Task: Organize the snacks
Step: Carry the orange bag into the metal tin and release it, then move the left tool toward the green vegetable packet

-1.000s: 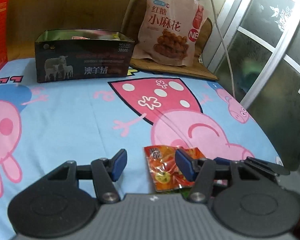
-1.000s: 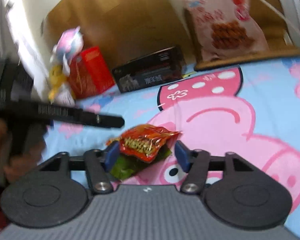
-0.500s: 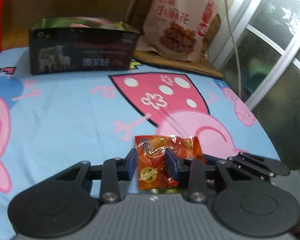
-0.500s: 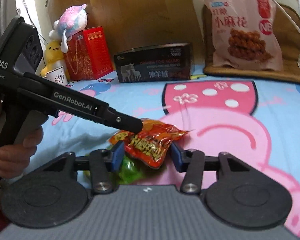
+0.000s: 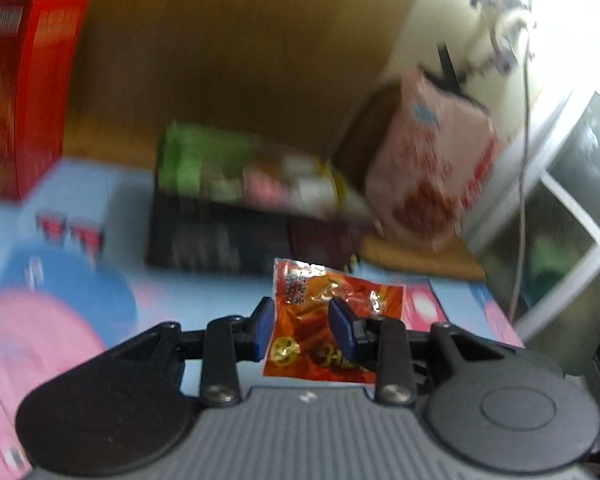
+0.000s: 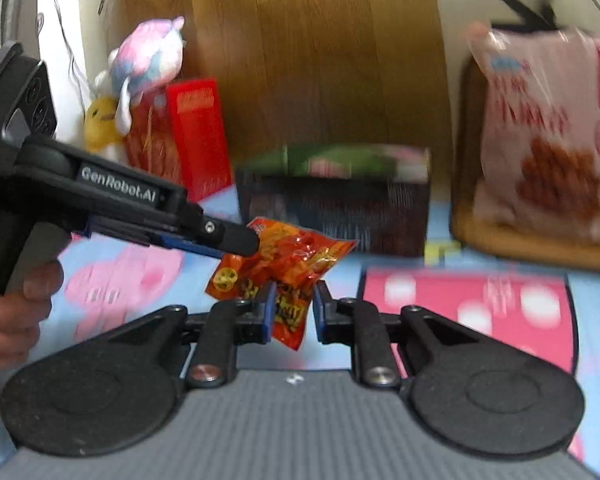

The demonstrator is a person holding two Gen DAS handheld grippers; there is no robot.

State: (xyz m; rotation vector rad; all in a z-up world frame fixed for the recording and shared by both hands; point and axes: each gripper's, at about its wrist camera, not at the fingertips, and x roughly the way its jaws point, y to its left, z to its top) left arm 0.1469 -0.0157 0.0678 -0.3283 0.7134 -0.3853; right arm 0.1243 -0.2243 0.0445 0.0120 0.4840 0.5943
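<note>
My left gripper (image 5: 302, 330) is shut on an orange-red snack packet (image 5: 328, 320) and holds it above the bed. In the right wrist view the left gripper (image 6: 236, 240) comes in from the left with that packet (image 6: 292, 252) hanging from it. My right gripper (image 6: 292, 312) is shut on a second orange snack packet (image 6: 288, 316), which hangs just below the first. A dark open box (image 5: 220, 236) (image 6: 336, 208) with several snack packs inside stands beyond both grippers.
A big pink snack bag (image 6: 548, 140) leans on a cushion at the back right. A red box (image 6: 196, 132) and plush toys (image 6: 140, 72) stand at the back left. The Peppa Pig bedsheet (image 6: 480, 304) lies below. A window (image 5: 580, 160) is on the right.
Both grippers have lifted their packets off the sheet and moved toward the dark box. The right gripper has closed on its packet. The views are blurred by motion.
</note>
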